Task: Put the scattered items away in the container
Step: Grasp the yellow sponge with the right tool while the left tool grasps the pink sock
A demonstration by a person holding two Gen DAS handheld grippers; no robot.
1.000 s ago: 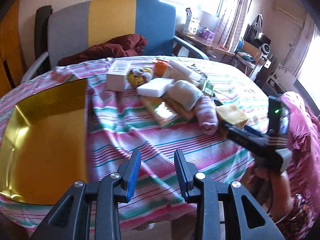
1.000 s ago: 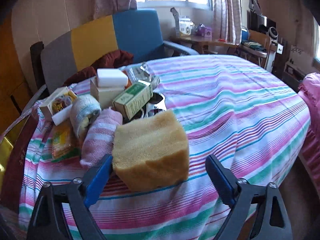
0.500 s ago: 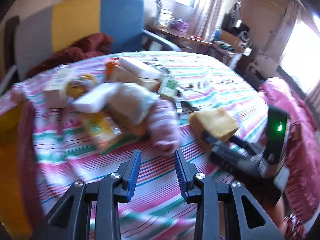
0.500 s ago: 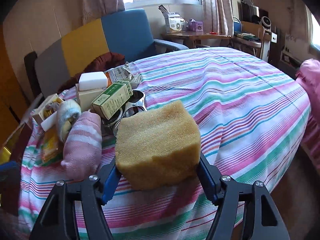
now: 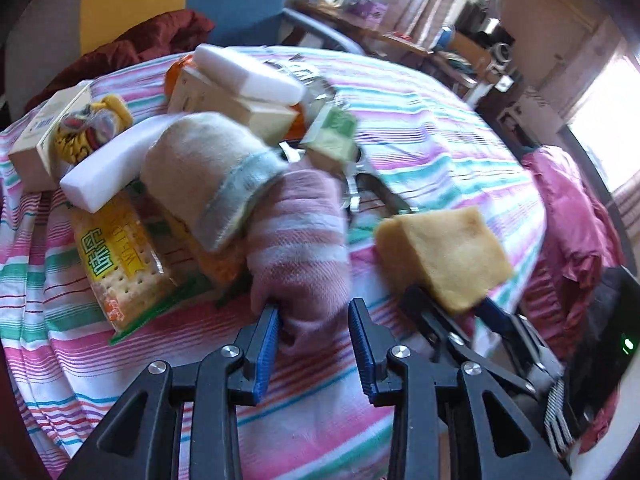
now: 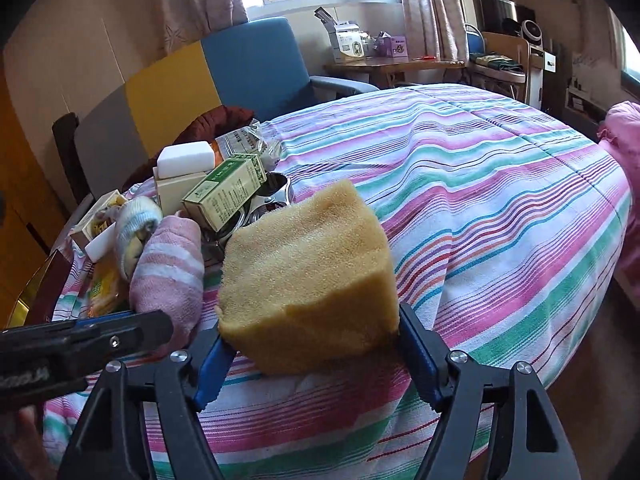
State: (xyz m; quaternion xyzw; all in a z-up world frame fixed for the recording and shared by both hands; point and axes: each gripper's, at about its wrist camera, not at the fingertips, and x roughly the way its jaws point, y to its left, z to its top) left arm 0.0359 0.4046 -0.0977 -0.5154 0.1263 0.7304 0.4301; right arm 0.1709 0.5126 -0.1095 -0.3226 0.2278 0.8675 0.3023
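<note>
Two grippers work the striped table [image 6: 500,200]; the container's gold edge [image 6: 24,300] is cut off far left. The right gripper [image 6: 316,354], jaws easing apart, pinches the sponge [image 6: 308,276]. The left gripper [image 5: 314,344] stands apart around the near end of the pink striped roll [image 5: 298,240], whose long axis runs near to far.

Right gripper [image 6: 310,350]: jaws opening, both pads against a yellow sponge [image 6: 308,280].
Left gripper [image 6: 120,332]: reaches a pink striped sock [image 6: 170,272].
Table [image 6: 500,208]: striped cloth, boxes piled far left.
</note>
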